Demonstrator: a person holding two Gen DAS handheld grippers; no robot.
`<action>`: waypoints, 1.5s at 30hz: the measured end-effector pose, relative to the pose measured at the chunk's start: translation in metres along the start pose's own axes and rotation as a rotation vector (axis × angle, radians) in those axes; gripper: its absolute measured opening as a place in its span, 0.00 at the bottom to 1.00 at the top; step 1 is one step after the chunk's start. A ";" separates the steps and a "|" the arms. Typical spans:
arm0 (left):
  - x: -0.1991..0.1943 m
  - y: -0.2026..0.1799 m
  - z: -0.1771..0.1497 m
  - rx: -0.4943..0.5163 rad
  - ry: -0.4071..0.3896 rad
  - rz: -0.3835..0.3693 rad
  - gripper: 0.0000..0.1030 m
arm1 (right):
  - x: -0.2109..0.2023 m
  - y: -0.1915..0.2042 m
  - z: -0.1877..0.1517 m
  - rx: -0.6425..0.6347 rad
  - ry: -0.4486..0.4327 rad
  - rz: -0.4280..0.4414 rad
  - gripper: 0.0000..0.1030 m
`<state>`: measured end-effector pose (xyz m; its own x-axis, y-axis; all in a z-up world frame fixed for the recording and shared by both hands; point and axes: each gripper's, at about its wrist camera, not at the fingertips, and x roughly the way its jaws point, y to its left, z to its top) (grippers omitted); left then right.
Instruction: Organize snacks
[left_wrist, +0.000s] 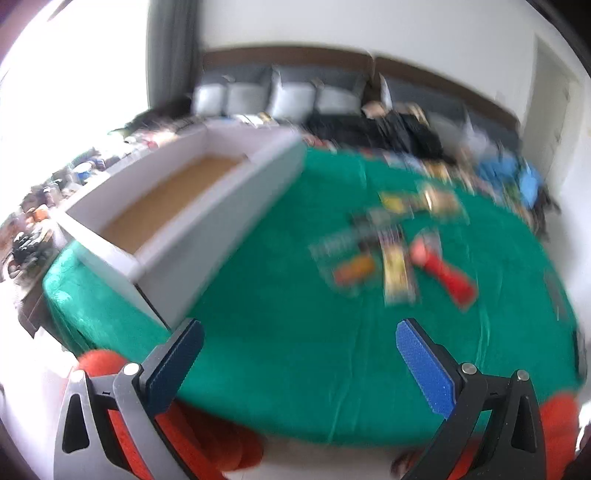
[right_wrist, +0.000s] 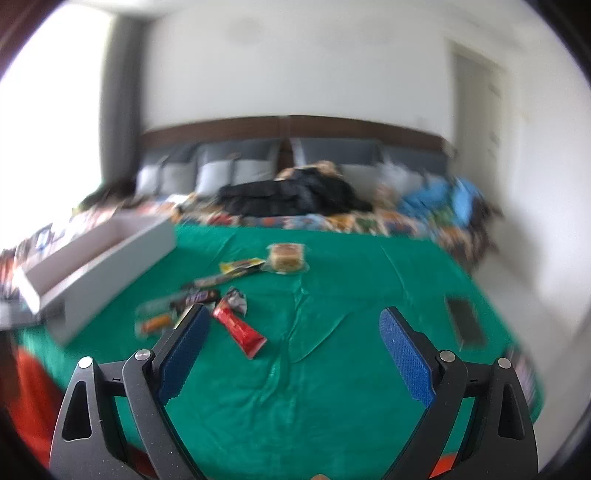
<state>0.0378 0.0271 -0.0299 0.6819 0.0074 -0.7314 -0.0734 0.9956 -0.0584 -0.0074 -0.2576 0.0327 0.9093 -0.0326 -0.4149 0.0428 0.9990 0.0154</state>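
Several snack packs lie in a loose pile on the green cloth (left_wrist: 277, 314): a red bar (left_wrist: 443, 269), a yellow bar (left_wrist: 397, 273), an orange pack (left_wrist: 354, 269). In the right wrist view I see the red bar (right_wrist: 240, 326), a dark bar (right_wrist: 197, 297), a yellow wrapper (right_wrist: 240, 266) and a clear-wrapped cake (right_wrist: 286, 257). A white box with a brown floor (left_wrist: 177, 195) stands at the left, also in the right wrist view (right_wrist: 99, 254). My left gripper (left_wrist: 299, 341) is open and empty, short of the pile. My right gripper (right_wrist: 293, 325) is open and empty, above the cloth beside the red bar.
A dark phone-like slab (right_wrist: 465, 321) lies on the cloth at the right. Behind the table is a grey sofa with cushions (right_wrist: 218, 173), black clothing (right_wrist: 295, 195) and a blue item (right_wrist: 443, 199). Cluttered small items sit at the far left (left_wrist: 48, 199). Both views are motion-blurred.
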 end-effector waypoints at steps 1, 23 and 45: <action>0.006 -0.007 -0.008 0.076 0.021 0.013 1.00 | 0.001 -0.001 -0.009 0.069 0.008 -0.007 0.92; 0.155 -0.019 0.019 0.168 0.213 0.089 1.00 | 0.143 -0.025 -0.086 -0.032 0.458 -0.052 0.92; 0.244 -0.007 0.093 0.059 0.137 0.019 1.00 | 0.288 -0.090 -0.046 0.129 0.482 -0.177 0.95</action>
<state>0.2721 0.0310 -0.1446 0.5747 0.0171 -0.8182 -0.0394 0.9992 -0.0068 0.2311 -0.3555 -0.1303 0.5913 -0.1515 -0.7921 0.2565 0.9665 0.0066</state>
